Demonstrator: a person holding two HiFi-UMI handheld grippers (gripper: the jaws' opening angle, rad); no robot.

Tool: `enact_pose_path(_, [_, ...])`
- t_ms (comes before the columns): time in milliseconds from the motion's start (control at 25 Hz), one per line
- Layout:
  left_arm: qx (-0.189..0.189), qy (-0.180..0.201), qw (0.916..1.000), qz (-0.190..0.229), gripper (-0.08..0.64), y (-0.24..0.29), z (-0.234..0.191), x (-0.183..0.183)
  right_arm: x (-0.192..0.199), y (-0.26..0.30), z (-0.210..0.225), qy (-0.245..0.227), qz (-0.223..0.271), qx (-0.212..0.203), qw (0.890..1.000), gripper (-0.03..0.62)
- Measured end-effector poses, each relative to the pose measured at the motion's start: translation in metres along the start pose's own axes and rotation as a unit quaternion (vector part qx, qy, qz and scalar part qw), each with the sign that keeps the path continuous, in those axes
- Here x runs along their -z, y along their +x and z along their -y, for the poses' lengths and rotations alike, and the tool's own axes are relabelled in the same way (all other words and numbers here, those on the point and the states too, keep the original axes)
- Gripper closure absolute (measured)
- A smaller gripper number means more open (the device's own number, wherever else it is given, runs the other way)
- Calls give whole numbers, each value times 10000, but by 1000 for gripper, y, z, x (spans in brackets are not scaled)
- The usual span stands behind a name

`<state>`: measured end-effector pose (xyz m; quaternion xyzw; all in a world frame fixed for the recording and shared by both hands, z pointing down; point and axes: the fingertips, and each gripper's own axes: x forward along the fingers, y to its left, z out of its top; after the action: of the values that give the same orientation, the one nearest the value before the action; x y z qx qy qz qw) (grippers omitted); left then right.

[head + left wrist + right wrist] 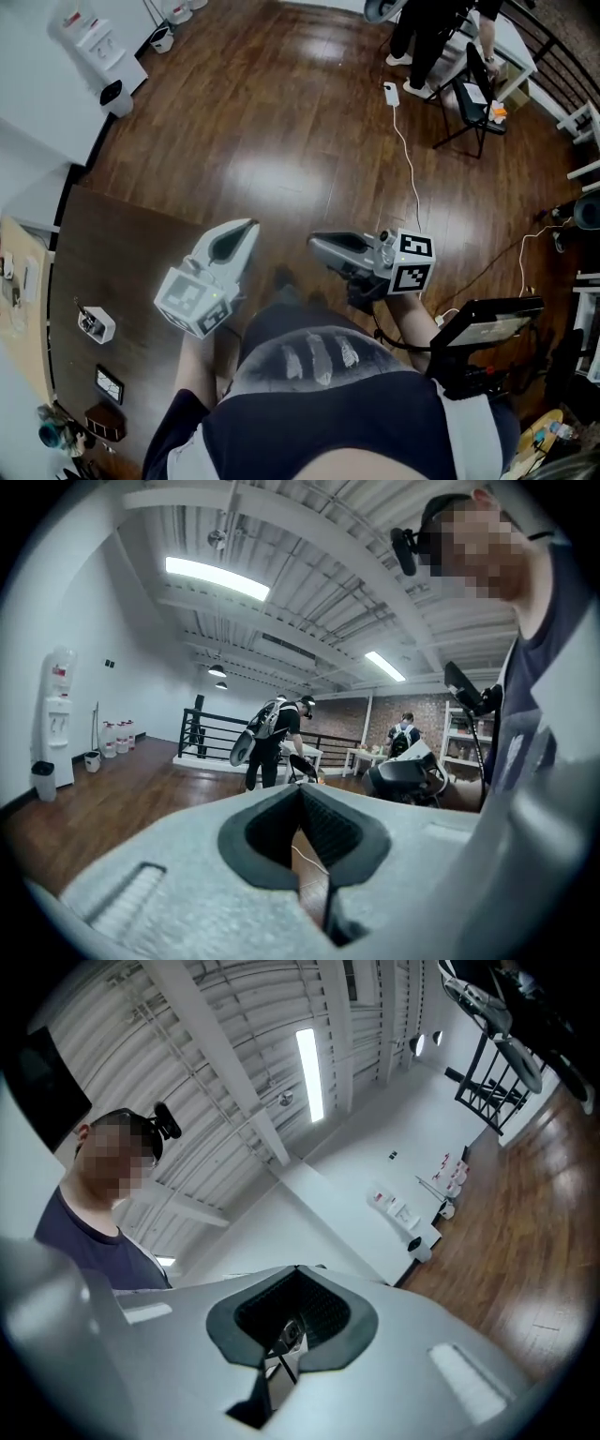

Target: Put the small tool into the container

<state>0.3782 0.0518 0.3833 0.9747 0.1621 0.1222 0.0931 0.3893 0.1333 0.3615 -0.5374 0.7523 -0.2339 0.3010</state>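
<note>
In the head view both grippers are held in the air in front of the person's body, above the wooden floor (281,141). My left gripper (242,228) points up the picture, its jaws shut with nothing between them; in its own view the left gripper (302,789) faces across the room. My right gripper (317,242) points left, and its jaws look shut and empty, as the right gripper (298,1269) also shows in its own view. A dark table (141,281) at the left carries a small white object (96,323) and a dark square object (109,383). I cannot tell which is the tool or the container.
A white cable (408,159) runs across the floor toward a folding chair (473,94) and a person (427,37) at the far right. A water dispenser (94,42) stands at the far left. A black screen on a stand (487,323) is close at the right.
</note>
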Motion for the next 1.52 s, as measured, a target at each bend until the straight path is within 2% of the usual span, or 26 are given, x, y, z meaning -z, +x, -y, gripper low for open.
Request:
enact_pose_path(160, [303, -222, 9986, 377, 558, 4, -37, -22, -14, 35, 26, 29, -33, 357, 9994, 592])
enact_pose_path(280, [449, -372, 9963, 639, 558, 10, -55, -25, -28, 61, 40, 76, 13, 236, 9997, 591])
enact_pose_path(400, [590, -500, 9947, 683, 558, 18, -57, -20, -36, 70, 47, 379, 194, 108, 9990, 591])
enact_pose_path(560, [626, -564, 9940, 694, 558, 19, -74, -19, -34, 91, 58, 264, -126, 305, 9991, 591])
enact_pose_path(680, [480, -615, 9939, 778, 558, 13, -91, -24, -34, 104, 63, 328, -276, 252, 9988, 591])
enact_pose_path(840, [304, -866, 9902, 1055, 558, 5, -110, -31, -38, 119, 72, 429, -482, 147, 9978, 592])
enact_pose_path(1040, [88, -892, 9909, 1007, 558, 14, -121, -30, -44, 133, 87, 365, -709, -41, 9968, 592])
enact_pose_path(1240, [-298, -697, 9940, 793, 558, 54, -125, -33, -59, 121, 120, 569, -900, -270, 9939, 592])
enact_pose_path(1400, [-797, -661, 9922, 699, 558, 92, -144, -47, -89, 120, 141, 213, -1142, -529, 9918, 591])
enact_pose_path(1520, [-951, -712, 9912, 586, 558, 130, -142, -53, -118, 95, 163, 138, -1201, -593, 9909, 591])
